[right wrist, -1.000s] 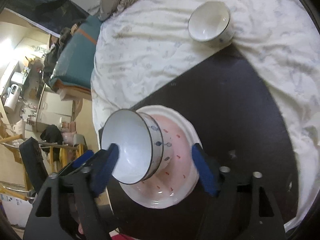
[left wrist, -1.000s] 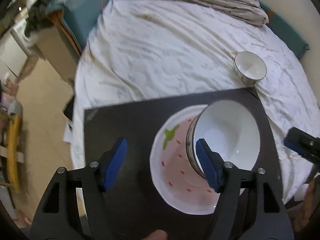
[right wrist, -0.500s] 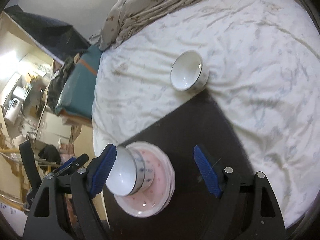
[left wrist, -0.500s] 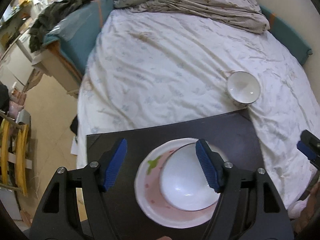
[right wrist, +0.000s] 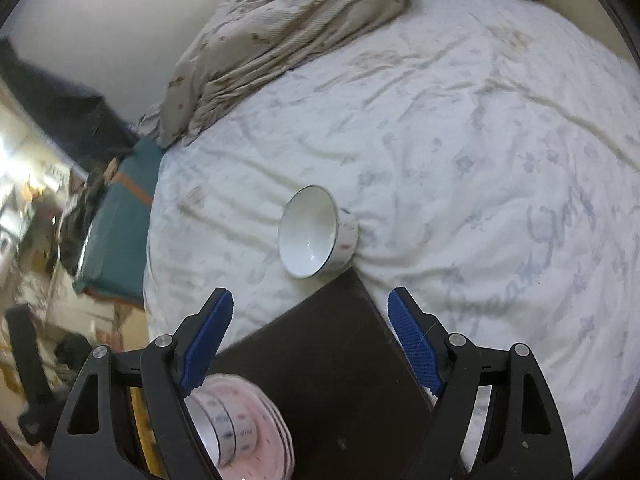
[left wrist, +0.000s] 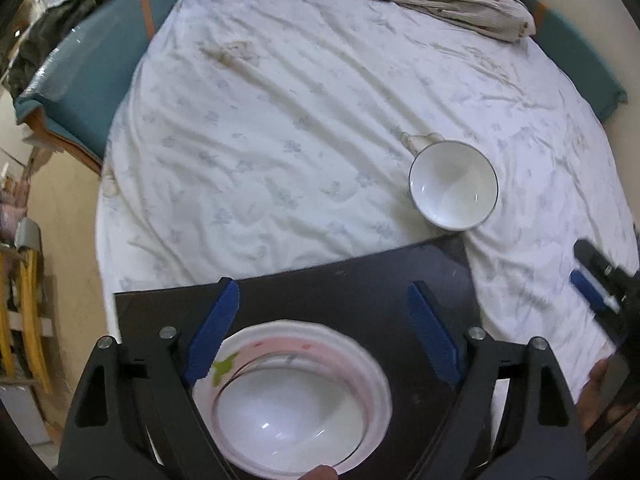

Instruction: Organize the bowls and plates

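A white bowl (left wrist: 288, 412) sits upright in the pink strawberry plate (left wrist: 352, 344), on a black board (left wrist: 160, 308). My left gripper (left wrist: 322, 286) hovers above them; its jaws are opening, with nothing between the blue pads. A second white bowl (left wrist: 454, 184) rests on the bed sheet just past the board's far corner. In the right wrist view that bowl (right wrist: 312, 232) lies ahead of my right gripper (right wrist: 309, 296), which is open and empty. The plate (right wrist: 264, 432) with its bowl (right wrist: 224, 424) shows at the lower left, partly behind the left finger.
The board (right wrist: 332, 380) lies on a white printed bed sheet (left wrist: 280, 120). A crumpled beige blanket (right wrist: 288, 28) is heaped at the far end. Teal bedding (left wrist: 104, 56) and floor clutter lie off the bed's left side. A hand (left wrist: 600, 384) shows at the right edge.
The bowl hung tilted at my left gripper a second ago; now it rests flat in the plate. The left jaws stand wider. Both grippers have drawn back from the plate.
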A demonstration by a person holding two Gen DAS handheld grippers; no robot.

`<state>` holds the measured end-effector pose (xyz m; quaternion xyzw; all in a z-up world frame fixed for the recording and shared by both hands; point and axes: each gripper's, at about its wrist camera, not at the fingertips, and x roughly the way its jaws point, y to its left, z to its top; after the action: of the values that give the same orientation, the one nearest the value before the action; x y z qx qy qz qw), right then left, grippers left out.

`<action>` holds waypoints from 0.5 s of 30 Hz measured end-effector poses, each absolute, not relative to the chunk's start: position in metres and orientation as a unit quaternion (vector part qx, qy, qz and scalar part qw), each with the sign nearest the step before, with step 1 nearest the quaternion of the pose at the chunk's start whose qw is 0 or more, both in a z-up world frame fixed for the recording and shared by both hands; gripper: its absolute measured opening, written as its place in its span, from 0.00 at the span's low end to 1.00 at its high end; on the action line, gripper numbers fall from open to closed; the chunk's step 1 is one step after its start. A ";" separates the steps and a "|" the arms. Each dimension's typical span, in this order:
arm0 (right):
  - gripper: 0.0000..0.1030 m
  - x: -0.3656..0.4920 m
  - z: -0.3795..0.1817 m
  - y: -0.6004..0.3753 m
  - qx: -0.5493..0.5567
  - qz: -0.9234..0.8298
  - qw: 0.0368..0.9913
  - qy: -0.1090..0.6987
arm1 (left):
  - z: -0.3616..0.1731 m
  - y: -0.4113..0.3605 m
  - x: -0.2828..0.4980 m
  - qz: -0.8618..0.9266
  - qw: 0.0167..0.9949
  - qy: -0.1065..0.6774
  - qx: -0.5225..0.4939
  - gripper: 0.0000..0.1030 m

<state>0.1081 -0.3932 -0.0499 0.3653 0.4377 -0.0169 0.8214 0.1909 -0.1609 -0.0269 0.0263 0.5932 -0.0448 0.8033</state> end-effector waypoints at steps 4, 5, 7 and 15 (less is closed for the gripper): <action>0.80 0.125 -0.072 -0.405 0.400 -0.026 0.797 0.451 | -0.039 -0.175 0.217 -0.050 0.802 0.595 -0.002 0.81; 0.80 0.129 -0.076 -0.406 0.407 -0.022 0.793 0.453 | -0.043 -0.180 0.223 -0.054 0.802 0.595 -0.006 0.81; 0.80 0.140 -0.081 -0.404 0.401 -0.027 0.791 0.461 | -0.055 -0.191 0.238 -0.063 0.797 0.601 -0.012 0.81; 0.76 0.179 -0.101 -0.394 0.347 -0.044 0.794 0.498 | -0.108 -0.225 0.282 -0.050 0.778 0.626 -0.014 0.70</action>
<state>0.1789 -0.3937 -0.1008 0.3468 0.4977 -0.0440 0.7938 0.2822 -0.2254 -0.1078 -0.0140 0.6260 -0.0498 0.7781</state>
